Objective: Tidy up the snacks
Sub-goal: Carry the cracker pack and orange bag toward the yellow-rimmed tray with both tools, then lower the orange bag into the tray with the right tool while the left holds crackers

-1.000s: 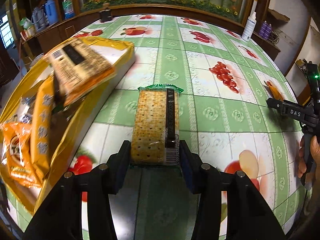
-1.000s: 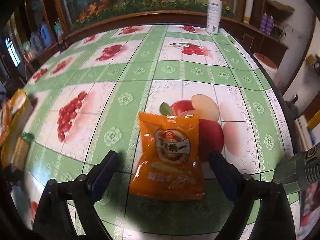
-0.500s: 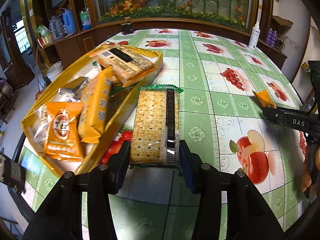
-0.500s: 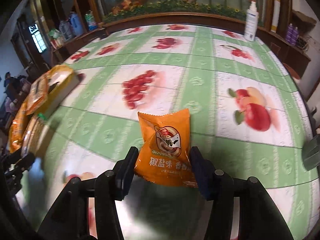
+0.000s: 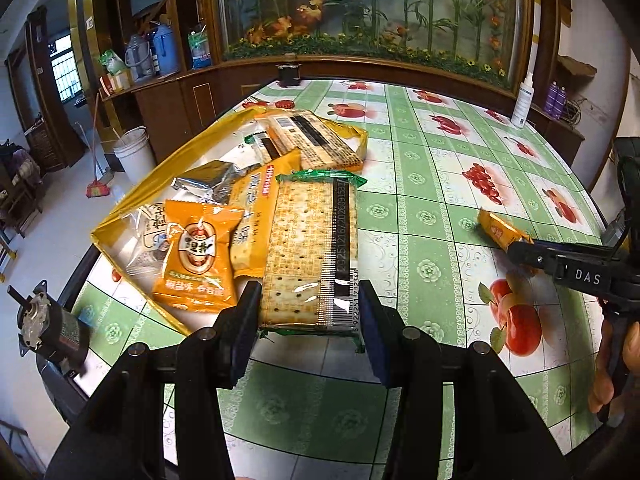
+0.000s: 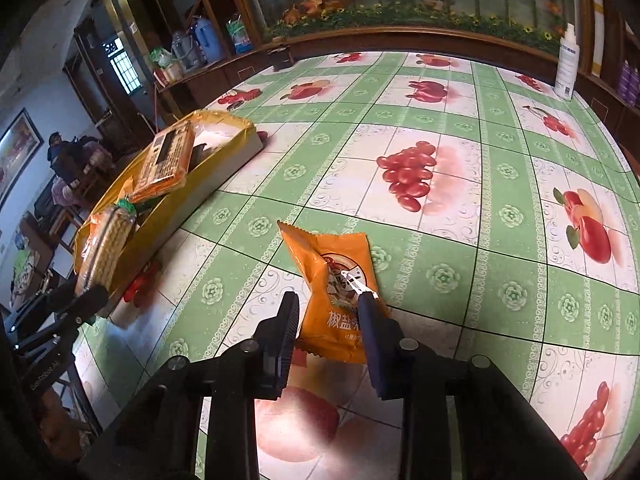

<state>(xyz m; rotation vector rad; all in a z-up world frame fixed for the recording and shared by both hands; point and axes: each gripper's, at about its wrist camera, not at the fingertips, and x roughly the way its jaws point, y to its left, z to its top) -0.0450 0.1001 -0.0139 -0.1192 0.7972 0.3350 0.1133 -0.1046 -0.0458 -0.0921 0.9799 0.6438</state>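
I'm mid-carry. My left hand-held gripper point(image 5: 307, 322) is clenched on the cracker pack point(image 5: 311, 252), lifted just beside the gold tray point(image 5: 132, 196) at the worktop's left edge; next it needs lowering in among the snacks there. My right hand-held gripper point(image 6: 329, 334) is closing on the orange snack packet point(image 6: 334, 280), crumpled between its jaws. Whether that packet is clear of the worktop point(image 6: 460, 184) I cannot tell.
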